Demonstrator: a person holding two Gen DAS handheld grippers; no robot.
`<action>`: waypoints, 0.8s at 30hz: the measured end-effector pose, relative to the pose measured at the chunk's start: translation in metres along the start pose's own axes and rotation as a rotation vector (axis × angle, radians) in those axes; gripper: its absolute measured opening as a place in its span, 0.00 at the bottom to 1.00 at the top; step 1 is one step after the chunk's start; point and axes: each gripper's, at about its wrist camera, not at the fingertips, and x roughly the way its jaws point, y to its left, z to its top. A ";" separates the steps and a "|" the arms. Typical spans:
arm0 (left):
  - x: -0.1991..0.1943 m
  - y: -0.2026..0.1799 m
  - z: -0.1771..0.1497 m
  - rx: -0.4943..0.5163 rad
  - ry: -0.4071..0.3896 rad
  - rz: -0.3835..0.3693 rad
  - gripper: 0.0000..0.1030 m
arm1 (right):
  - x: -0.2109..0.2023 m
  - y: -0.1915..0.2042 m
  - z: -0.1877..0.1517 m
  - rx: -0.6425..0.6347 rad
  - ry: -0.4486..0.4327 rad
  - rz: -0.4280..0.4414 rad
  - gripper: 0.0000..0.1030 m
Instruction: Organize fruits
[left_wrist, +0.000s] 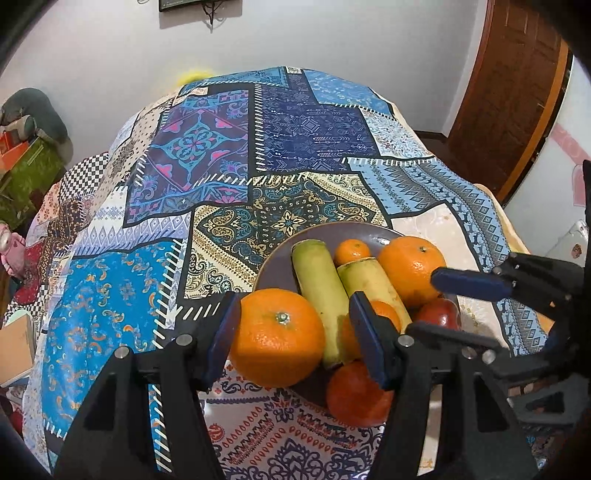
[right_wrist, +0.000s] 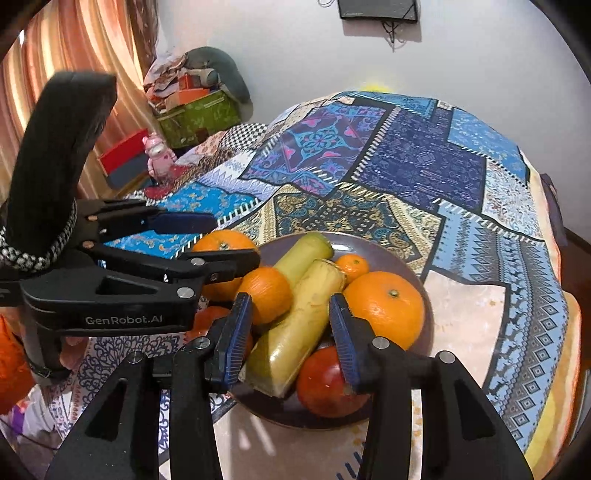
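Now the left gripper (left_wrist: 295, 338) is hanging over the near-left edge of the plate (left_wrist: 384, 230), its jaws apart around a big orange (left_wrist: 277, 338). Its left pad is lying against the orange's side, while the right pad is standing clear of it, in front of a yellow-green cane piece (left_wrist: 321, 295). Whether the orange is being held up or is resting on the plate's edge I cannot tell.

Meanwhile the right gripper (right_wrist: 291, 339) is reaching in from the plate's other side with its jaws apart, straddling a second cane piece (right_wrist: 299, 332) without pressing on it. A red apple (right_wrist: 328, 384) is sitting just below its right pad.

On the plate (right_wrist: 388, 251) the two cane pieces are lying side by side, tilted across the middle. A second large orange (right_wrist: 384, 308) is sitting at the plate's right side as the right wrist sees it, and a little mandarin (right_wrist: 352, 267) is sitting behind it at the cane ends. A mid-sized orange (right_wrist: 266, 293) is lying left of the canes, and another orange (left_wrist: 354, 395) is sitting at the near rim in the left wrist view.

The plate is resting near the front of a tabletop covered with a patchwork cloth (left_wrist: 221, 147) in blues and creams.
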 end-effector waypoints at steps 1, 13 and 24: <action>0.000 0.000 0.000 -0.002 0.002 0.000 0.59 | -0.001 -0.002 0.000 0.008 -0.002 -0.005 0.39; -0.118 -0.014 0.001 -0.034 -0.237 -0.040 0.59 | -0.094 0.007 0.015 0.102 -0.200 -0.085 0.39; -0.273 -0.046 -0.047 -0.046 -0.534 -0.069 0.63 | -0.236 0.076 -0.006 0.106 -0.484 -0.146 0.55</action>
